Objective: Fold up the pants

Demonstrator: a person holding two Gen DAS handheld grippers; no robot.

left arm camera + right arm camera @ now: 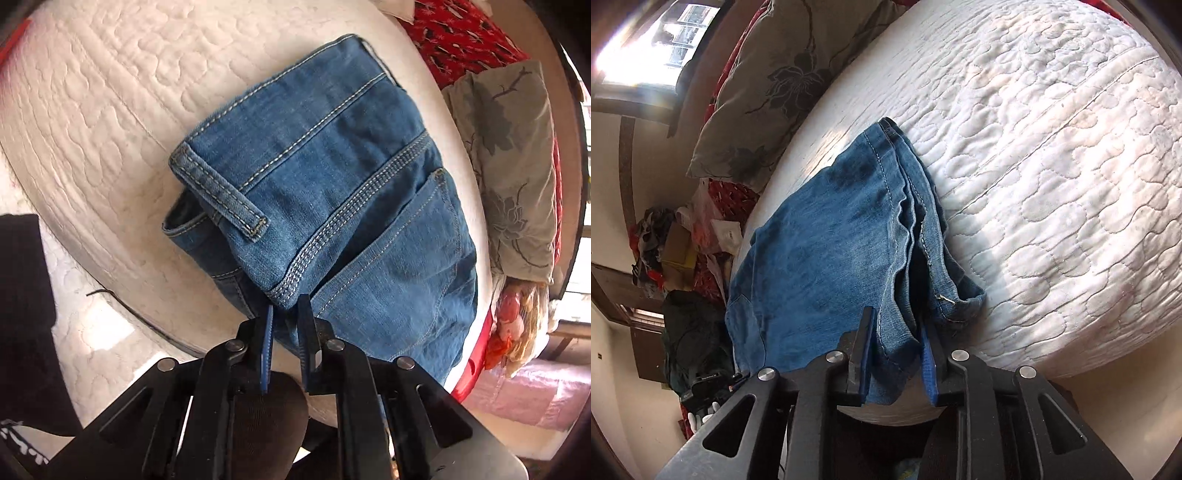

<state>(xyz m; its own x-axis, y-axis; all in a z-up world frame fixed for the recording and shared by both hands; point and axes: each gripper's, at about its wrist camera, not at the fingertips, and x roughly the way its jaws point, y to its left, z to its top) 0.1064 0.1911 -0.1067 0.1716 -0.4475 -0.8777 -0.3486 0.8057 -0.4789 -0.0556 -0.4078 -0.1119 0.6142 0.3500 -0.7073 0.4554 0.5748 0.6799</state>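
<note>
Blue denim pants lie folded in a compact stack on a white quilted mattress. In the left wrist view the waistband, a belt loop and a back pocket face up. My left gripper is shut on the near corner of the stack at the thick seam. In the right wrist view the pants show their layered edges. My right gripper has its fingers around the near denim layers, with folded cloth between the pads.
A grey flowered pillow and red patterned cloth lie beyond the pants. The mattress edge is just below my right gripper. Piled clothes and bags sit on the floor. A dark sock-covered foot shows under my left gripper.
</note>
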